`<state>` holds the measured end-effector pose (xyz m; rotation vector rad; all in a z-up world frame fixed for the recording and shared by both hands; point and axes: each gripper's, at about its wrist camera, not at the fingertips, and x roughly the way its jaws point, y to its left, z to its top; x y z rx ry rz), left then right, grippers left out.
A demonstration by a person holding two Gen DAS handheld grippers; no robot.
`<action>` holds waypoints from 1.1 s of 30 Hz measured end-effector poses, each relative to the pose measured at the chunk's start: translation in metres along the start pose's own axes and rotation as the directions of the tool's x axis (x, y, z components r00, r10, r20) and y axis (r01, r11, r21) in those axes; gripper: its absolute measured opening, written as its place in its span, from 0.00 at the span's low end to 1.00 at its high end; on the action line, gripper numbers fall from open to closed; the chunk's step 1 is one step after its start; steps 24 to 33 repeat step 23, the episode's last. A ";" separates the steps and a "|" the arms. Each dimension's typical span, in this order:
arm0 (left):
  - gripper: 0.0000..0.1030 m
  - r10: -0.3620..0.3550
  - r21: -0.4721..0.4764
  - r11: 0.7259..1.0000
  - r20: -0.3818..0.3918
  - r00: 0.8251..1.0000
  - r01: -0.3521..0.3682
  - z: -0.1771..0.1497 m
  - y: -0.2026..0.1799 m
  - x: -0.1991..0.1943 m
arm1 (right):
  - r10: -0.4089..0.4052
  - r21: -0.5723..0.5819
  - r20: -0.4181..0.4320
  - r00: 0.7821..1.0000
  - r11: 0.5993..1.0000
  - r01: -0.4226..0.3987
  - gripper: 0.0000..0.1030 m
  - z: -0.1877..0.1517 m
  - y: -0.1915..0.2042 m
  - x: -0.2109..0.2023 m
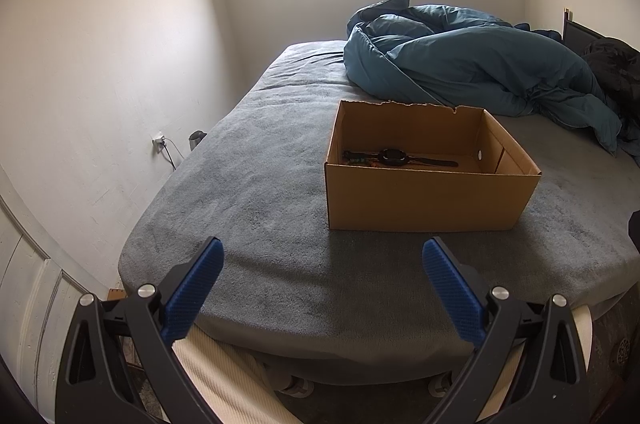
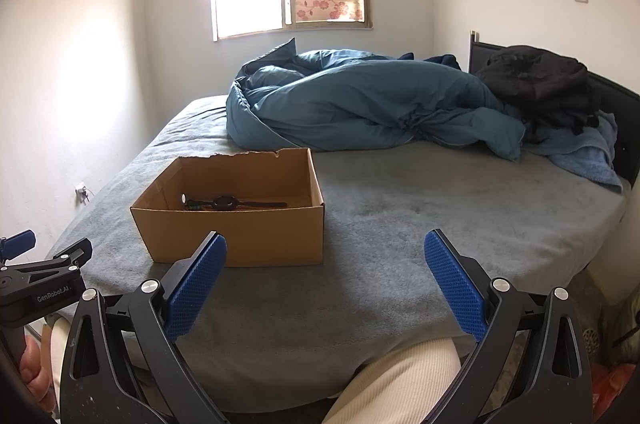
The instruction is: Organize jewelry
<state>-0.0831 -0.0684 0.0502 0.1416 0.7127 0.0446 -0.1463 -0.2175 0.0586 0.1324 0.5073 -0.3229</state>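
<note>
Cardboard box (image 1: 424,201): plain brown corrugated board, matt, far rim torn ragged. Bed cover (image 1: 256,183): grey plush cloth, napped, matt. Duvet (image 1: 472,63): teal woven fabric, smooth, faint sheen, heavily creased. Left gripper (image 1: 322,256) and right gripper (image 2: 325,250): black matt plastic arms, bright metal pivot caps, blue finger pads (image 2: 196,288) of dimpled, rubbery texture. Watch (image 1: 394,156) in box: dark, matt strap. Trousers (image 2: 404,380): cream ribbed knit.

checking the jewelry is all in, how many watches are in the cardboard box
1 that I can tell: a black wristwatch lies flat on the floor of the cardboard box, near its middle. Small, unclear items sit at its strap end, and the near wall hides part of the floor.
</note>
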 end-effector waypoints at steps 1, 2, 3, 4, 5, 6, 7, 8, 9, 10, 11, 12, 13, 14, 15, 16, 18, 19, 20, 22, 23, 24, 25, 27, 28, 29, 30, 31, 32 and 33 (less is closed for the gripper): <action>0.95 0.000 0.000 1.000 0.001 1.000 0.000 0.000 0.000 0.000 | 0.000 0.000 0.000 1.000 1.000 0.000 0.92 0.000 0.000 0.000; 0.95 0.000 0.000 1.000 -0.001 1.000 0.000 0.000 0.000 0.000 | 0.000 0.000 0.001 1.000 1.000 0.000 0.92 0.000 0.000 0.000; 0.95 0.000 -0.001 1.000 -0.001 1.000 0.000 0.000 0.000 0.000 | -0.001 0.000 0.001 1.000 1.000 0.001 0.92 0.000 0.000 0.000; 0.95 0.000 -0.001 1.000 -0.001 1.000 0.000 0.000 0.000 0.000 | -0.001 0.000 0.001 1.000 1.000 0.001 0.92 0.000 0.001 0.000; 0.95 0.000 -0.002 1.000 0.000 1.000 0.000 0.000 0.000 -0.001 | -0.001 0.000 0.001 1.000 1.000 0.001 0.92 0.000 0.001 0.000; 0.95 0.001 -0.002 1.000 0.001 1.000 -0.001 0.000 0.000 -0.001 | -0.001 0.000 0.001 1.000 1.000 0.001 0.92 0.000 0.001 0.000; 0.95 0.001 -0.002 1.000 0.001 1.000 -0.001 0.000 0.000 -0.001 | 0.000 0.000 0.001 1.000 1.000 0.000 0.92 0.001 0.001 0.000; 0.95 0.001 -0.002 1.000 0.001 1.000 -0.001 0.000 0.000 -0.001 | 0.001 0.000 0.000 1.000 1.000 -0.001 0.92 0.001 0.001 0.000; 0.95 0.000 -0.001 1.000 0.000 1.000 0.000 0.001 0.000 -0.001 | 0.000 0.000 0.000 1.000 1.000 0.000 0.92 0.001 0.001 0.000; 0.95 0.001 -0.001 1.000 0.000 1.000 -0.001 0.000 0.000 -0.001 | 0.000 0.000 0.001 1.000 1.000 0.000 0.92 0.001 0.002 0.000; 0.95 0.001 -0.002 1.000 0.001 1.000 -0.001 0.000 0.000 -0.001 | 0.001 -0.001 0.001 1.000 1.000 -0.001 0.92 0.002 0.002 0.000; 0.95 0.001 -0.003 1.000 0.001 1.000 -0.001 0.000 0.000 -0.001 | 0.001 -0.001 0.000 1.000 1.000 -0.001 0.92 0.002 0.002 0.000; 0.95 0.002 -0.004 1.000 0.001 1.000 -0.002 0.001 0.000 -0.001 | 0.000 -0.001 0.001 1.000 1.000 0.000 0.92 0.002 0.002 0.000; 0.95 0.001 -0.003 1.000 0.000 1.000 -0.001 0.001 0.000 -0.001 | 0.000 0.000 0.001 1.000 1.000 0.000 0.92 0.001 0.002 0.000; 0.95 0.001 -0.003 1.000 0.000 1.000 -0.001 0.001 0.000 -0.001 | 0.000 0.000 0.000 1.000 1.000 0.000 0.92 0.001 0.002 0.000; 0.95 0.001 -0.003 1.000 -0.001 1.000 -0.001 0.001 0.001 -0.001 | 0.000 0.000 0.000 1.000 1.000 0.000 0.92 0.001 0.002 0.000; 0.95 0.001 -0.004 1.000 -0.004 1.000 -0.001 0.001 0.001 -0.002 | 0.000 0.000 -0.001 1.000 1.000 0.000 0.92 0.002 0.003 0.000; 0.95 0.001 -0.005 1.000 -0.005 1.000 -0.001 0.002 0.001 -0.002 | 0.000 0.000 -0.001 1.000 1.000 0.000 0.92 0.003 0.004 0.000; 0.95 0.001 -0.005 1.000 -0.006 1.000 -0.001 0.002 0.001 -0.002 | 0.001 -0.001 -0.001 1.000 1.000 -0.001 0.92 0.003 0.004 0.000; 0.95 0.001 -0.006 1.000 -0.007 1.000 -0.001 0.002 0.001 -0.002 | 0.000 0.000 -0.002 1.000 1.000 0.000 0.92 0.003 0.004 0.000; 0.95 0.000 -0.006 1.000 -0.008 1.000 0.000 0.002 0.001 -0.002 | 0.000 0.000 -0.003 1.000 1.000 0.000 0.92 0.003 0.004 0.000; 0.95 0.000 -0.006 1.000 -0.008 1.000 0.000 0.002 0.001 -0.002 | 0.000 0.000 -0.003 1.000 1.000 0.000 0.92 0.003 0.004 0.000; 0.95 0.000 -0.006 1.000 -0.008 1.000 0.000 0.002 0.001 -0.002 | 0.000 0.000 -0.003 1.000 1.000 0.000 0.92 0.003 0.004 0.000; 0.95 0.000 -0.006 1.000 -0.008 1.000 0.000 0.002 0.001 -0.002 | 0.000 0.000 -0.003 1.000 1.000 0.000 0.92 0.003 0.004 0.000; 0.95 0.000 -0.006 1.000 -0.008 1.000 0.000 0.002 0.001 -0.002 | 0.000 0.000 -0.003 1.000 1.000 0.000 0.92 0.003 0.004 0.000; 0.95 0.000 -0.006 1.000 -0.008 1.000 0.000 0.002 0.001 -0.002 | 0.000 0.000 -0.003 1.000 1.000 0.000 0.92 0.003 0.004 0.000; 0.95 0.000 -0.006 1.000 -0.008 1.000 0.000 0.002 0.001 -0.002 | 0.000 0.000 -0.003 1.000 1.000 0.000 0.92 0.003 0.004 0.000; 0.95 0.000 -0.006 1.000 -0.008 1.000 0.000 0.002 0.001 -0.002 | 0.000 0.000 -0.003 1.000 1.000 0.000 0.92 0.003 0.004 0.000; 0.95 0.000 -0.006 1.000 -0.008 1.000 0.000 0.002 0.001 -0.002 | 0.000 0.000 -0.003 1.000 1.000 0.000 0.92 0.003 0.004 0.000; 0.95 0.000 -0.006 1.000 -0.008 1.000 0.000 0.002 0.001 -0.002 | 0.000 0.000 -0.003 1.000 1.000 0.000 0.92 0.003 0.004 0.000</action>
